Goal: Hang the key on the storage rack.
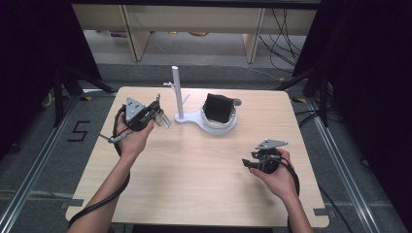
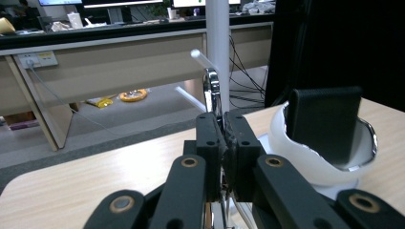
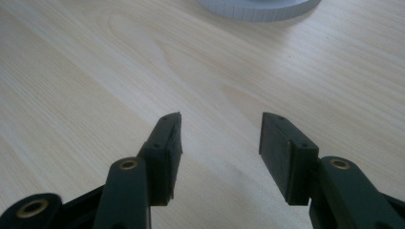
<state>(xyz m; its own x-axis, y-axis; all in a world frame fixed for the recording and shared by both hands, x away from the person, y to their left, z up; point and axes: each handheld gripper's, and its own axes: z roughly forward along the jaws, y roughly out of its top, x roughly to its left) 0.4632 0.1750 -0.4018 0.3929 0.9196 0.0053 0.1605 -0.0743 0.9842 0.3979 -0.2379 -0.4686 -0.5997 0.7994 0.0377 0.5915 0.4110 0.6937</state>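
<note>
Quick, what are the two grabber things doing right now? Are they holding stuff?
Left gripper: shut on a thin shiny metal piece, near the white stand.
Right gripper: open, holding nothing, over the table.

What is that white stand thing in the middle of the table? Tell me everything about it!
The white stand looks like smooth plastic. It has a flat base on the wooden table, a tall round pole standing upright with a small peg sticking out near the top, and a round white cup beside the pole. A black boxy block sits tilted inside that cup. The left claw hovers close beside the pole, shut on something thin and shiny.
</note>
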